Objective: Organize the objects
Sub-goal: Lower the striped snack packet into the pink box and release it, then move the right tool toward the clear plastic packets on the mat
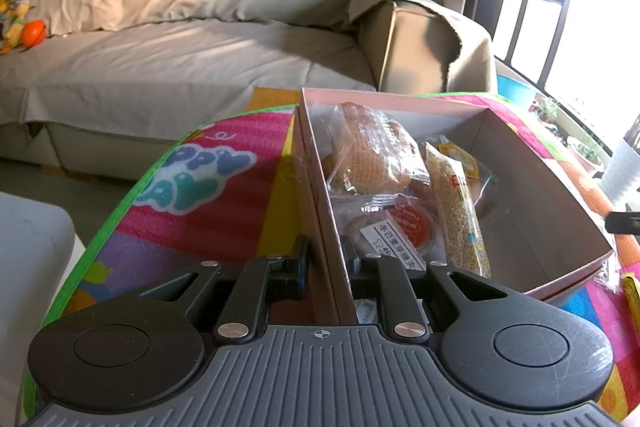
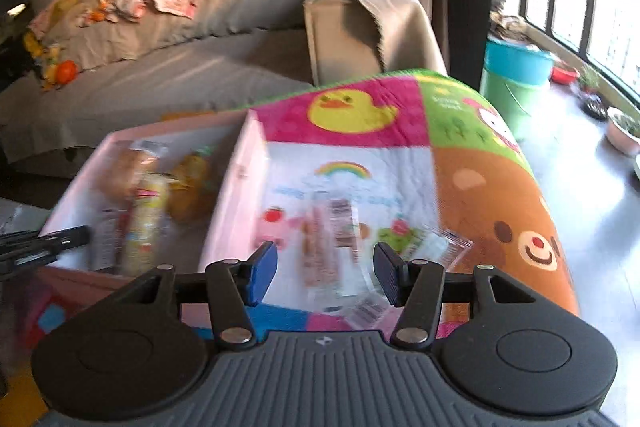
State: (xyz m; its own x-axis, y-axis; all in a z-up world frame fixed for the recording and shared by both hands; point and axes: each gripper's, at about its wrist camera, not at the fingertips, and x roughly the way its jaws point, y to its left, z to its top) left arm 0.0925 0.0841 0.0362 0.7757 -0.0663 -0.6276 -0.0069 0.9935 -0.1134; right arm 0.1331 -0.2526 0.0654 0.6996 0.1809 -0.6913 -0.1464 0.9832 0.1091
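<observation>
The left gripper [image 1: 325, 259] is clamped right on the near-left wall of the pink box [image 1: 540, 183] — one finger outside on the play mat [image 1: 224, 211], the other inside among the snacks, jaws pinched tight on the cardboard edge. Inside the box, the left half is packed: a wrapped bun [image 1: 370, 151] at the far end, a long pack of grain bars [image 1: 460, 215] lying lengthwise beside it, a round pastry with an orange label [image 1: 412, 227] nearest the gripper. The right half of the box floor is bare, right up to the far wall and the right wall.

Over on the right side, the right gripper [image 2: 325, 273] hangs with its jaws apart, nothing pressed between the pads. Just ahead of it a clear-wrapped snack packet [image 2: 324, 247] lies flat on the mat, beside the box's right wall [image 2: 244, 183] — the view is blurred, so its print cannot be read. The mat stretches clear to the right, then rolls off at its edge toward the floor. Beyond the box's far edge sits the grey sofa [image 1: 180, 55].
</observation>
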